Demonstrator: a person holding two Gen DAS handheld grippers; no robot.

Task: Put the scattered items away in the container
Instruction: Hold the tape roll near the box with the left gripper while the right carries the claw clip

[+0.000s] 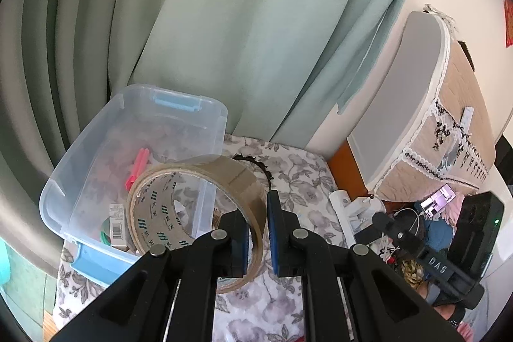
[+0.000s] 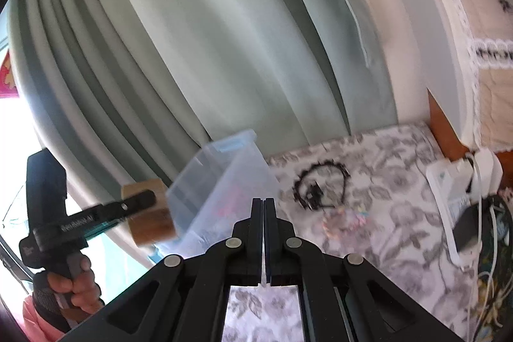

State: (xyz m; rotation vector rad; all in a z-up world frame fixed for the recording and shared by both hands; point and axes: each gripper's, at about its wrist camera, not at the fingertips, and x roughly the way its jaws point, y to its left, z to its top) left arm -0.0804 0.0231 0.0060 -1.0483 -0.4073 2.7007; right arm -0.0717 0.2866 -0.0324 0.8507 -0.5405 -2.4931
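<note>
Left tool point(image 1: 258, 233): grips tape roll point(image 1: 198, 213) | bin point(image 1: 96, 169): pink clip point(image 1: 138, 167), carton point(image 1: 117, 225)

Tape roll point(image 1: 205, 207) before container point(image 1: 134, 156), headband point(image 1: 256, 164) right

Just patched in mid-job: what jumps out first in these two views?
The brown tape roll clamped in the left tongs, held up in front of the clear bin, which already holds a pink clip. Behind it, a black headband lies on the floral cloth right of the bin. The right tongs are shut and empty.
</note>
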